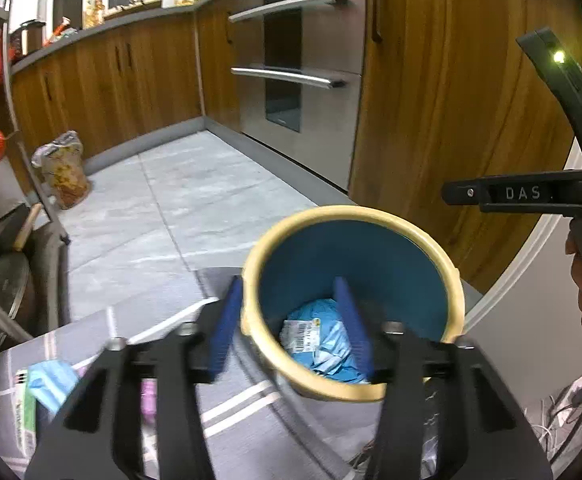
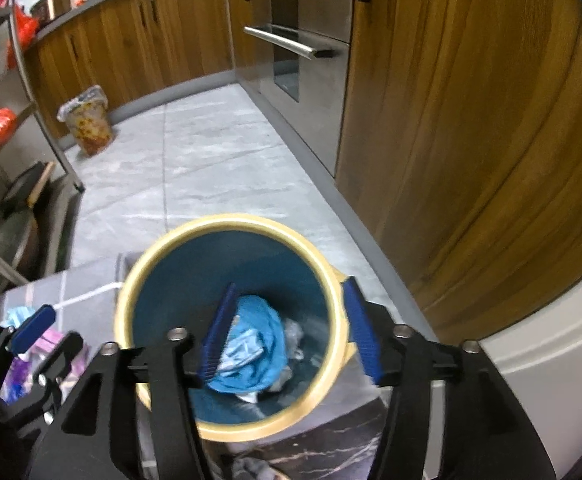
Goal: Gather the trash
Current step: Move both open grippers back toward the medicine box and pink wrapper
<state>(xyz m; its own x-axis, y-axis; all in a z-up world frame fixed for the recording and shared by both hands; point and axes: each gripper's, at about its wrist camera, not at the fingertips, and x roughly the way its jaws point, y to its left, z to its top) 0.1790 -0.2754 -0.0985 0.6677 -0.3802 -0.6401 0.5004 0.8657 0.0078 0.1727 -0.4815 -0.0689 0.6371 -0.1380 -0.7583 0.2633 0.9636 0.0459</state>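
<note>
Standing in: a kitchen with wooden cabinets (image 1: 451,80), a steel oven (image 1: 303,64) and a grey tiled floor (image 1: 195,200).
Table: a grey surface with pale stripes (image 1: 235,408) in the foreground of both views, carrying the bin and some loose items.
Bin: a round bin (image 1: 355,216) with a cream rim and blue inside, upright on the table, seen from above by both cameras.
Right hand-held gripper: the right hand-held gripper (image 2: 291,332) hangs over the bin mouth with its blue pads spread wide and nothing between them; its left pad is over the bin's inside, its right pad over the rim.
Left hand-held gripper: the left hand-held gripper (image 1: 291,324) has its jaws parted and empty; it straddles the near left part of the rim, one pad outside the bin and one inside.
Trash in bin: crumpled blue trash (image 2: 259,344) lies at the bottom of the bin, below both pairs of pads and apart from them; a white barcode label (image 1: 301,336) shows on it.
Trash on table: a light blue piece (image 1: 51,380) and a pink item (image 1: 149,396) lie on the table left of the bin, beside the left hand-held gripper.
</note>
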